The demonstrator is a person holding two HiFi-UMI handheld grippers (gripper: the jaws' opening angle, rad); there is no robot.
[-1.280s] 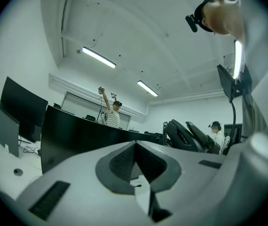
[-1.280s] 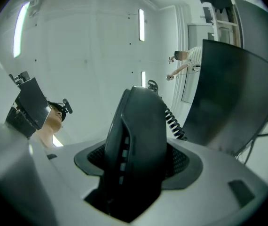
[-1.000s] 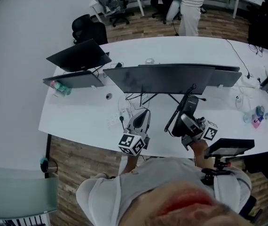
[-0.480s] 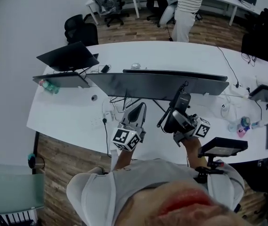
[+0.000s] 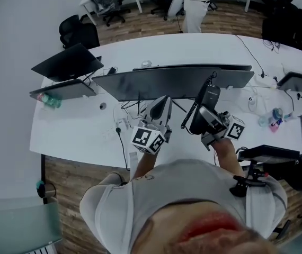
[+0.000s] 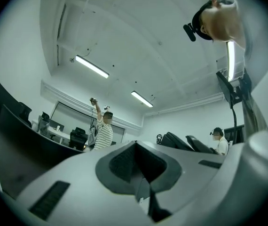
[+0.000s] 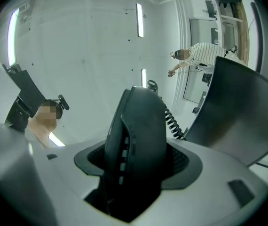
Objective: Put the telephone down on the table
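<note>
Black telephone (image 5: 207, 100) clamped in right claw (image 5: 210, 119), risen toward frame centre, still clear of white table (image 5: 77, 136); set-down pending; left claw (image 5: 160, 107) closed, empty.

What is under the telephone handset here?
Handset, clamped in the right hand-held gripper, is over the white table, coiled cord trailing down. The spot directly beneath is covered.

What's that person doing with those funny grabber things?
A person holds a gripper in each hand over a white table. The right gripper is clamped on a black telephone handset with a curly cord, held up in front of the monitors and not yet put down. The left gripper is shut on nothing and points upward.
</note>
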